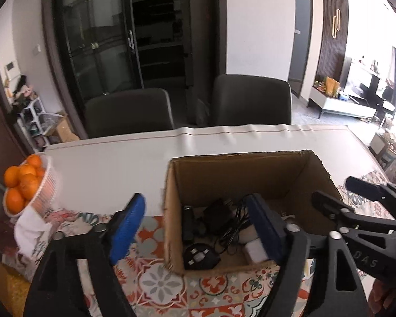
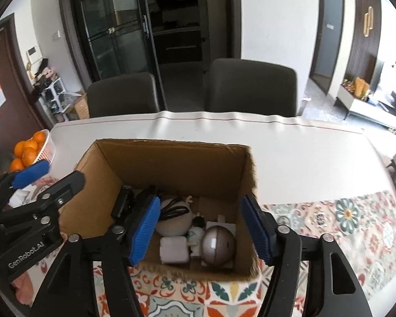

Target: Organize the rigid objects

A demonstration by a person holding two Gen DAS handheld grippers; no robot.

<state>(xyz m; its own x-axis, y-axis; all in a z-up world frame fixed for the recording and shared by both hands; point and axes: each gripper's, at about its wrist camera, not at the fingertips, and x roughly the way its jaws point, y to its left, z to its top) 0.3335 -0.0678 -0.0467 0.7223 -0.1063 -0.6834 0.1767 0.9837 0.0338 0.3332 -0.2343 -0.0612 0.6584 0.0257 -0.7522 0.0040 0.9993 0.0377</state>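
Observation:
An open cardboard box (image 1: pixel 250 174) (image 2: pixel 171 163) stands on the patterned cloth. In the left wrist view it holds a black charger (image 1: pixel 219 216), a tangled black cable (image 1: pixel 235 231), a black plug (image 1: pixel 198 257) and a white cube adapter (image 1: pixel 254 251). The right wrist view shows the white adapter (image 2: pixel 173 249), a shiny brown ball (image 2: pixel 219 245), a beige round thing (image 2: pixel 174 220) and a small figurine (image 2: pixel 196 233). My left gripper (image 1: pixel 195 228) (image 2: pixel 50 178) is open, straddling the box's left wall. My right gripper (image 2: pixel 200 229) (image 1: pixel 343 194) hangs open over the box, holding nothing.
A white basket of oranges (image 1: pixel 46 192) (image 2: pixel 48 145) sits at the table's left edge, with crumpled white cloth (image 1: pixel 30 229) beside it. Two dark chairs (image 1: pixel 129 113) (image 1: pixel 252 100) stand behind the white table (image 1: pixel 113 163). The patterned cloth (image 2: pixel 343 227) covers the near side.

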